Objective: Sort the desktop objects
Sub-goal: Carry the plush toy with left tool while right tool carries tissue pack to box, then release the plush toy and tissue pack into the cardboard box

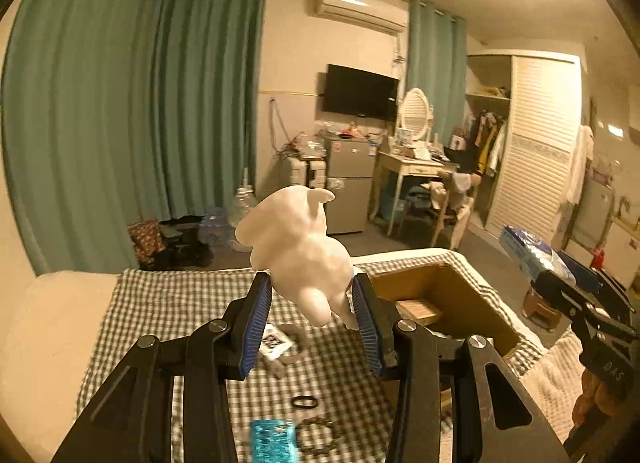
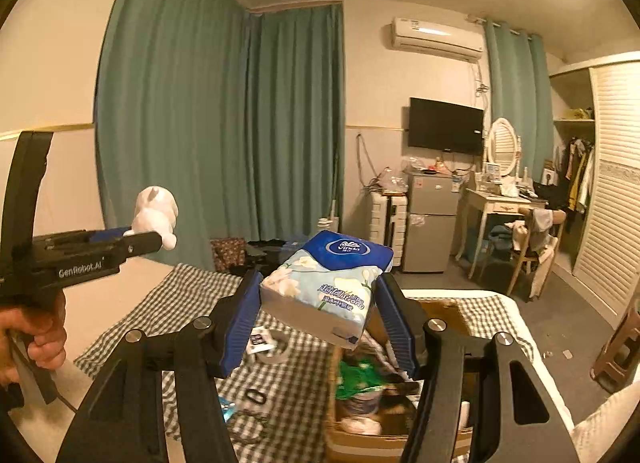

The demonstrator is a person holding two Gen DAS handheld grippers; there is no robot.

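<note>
Left wrist: left tool (image 1: 312,295) clamps a smooth, lumpy white figurine (image 1: 296,247); right tool (image 2: 318,305) squeezes a soft tissue pack (image 2: 326,283).

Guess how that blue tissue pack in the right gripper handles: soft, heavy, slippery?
The tissue pack probably squashes easily: its sides look pinched between the right gripper's pads. Likely light for its bulk, since it hangs held by two edges only. The glossy plastic wrap could slide, and the pack already sits tilted, corner down.
</note>
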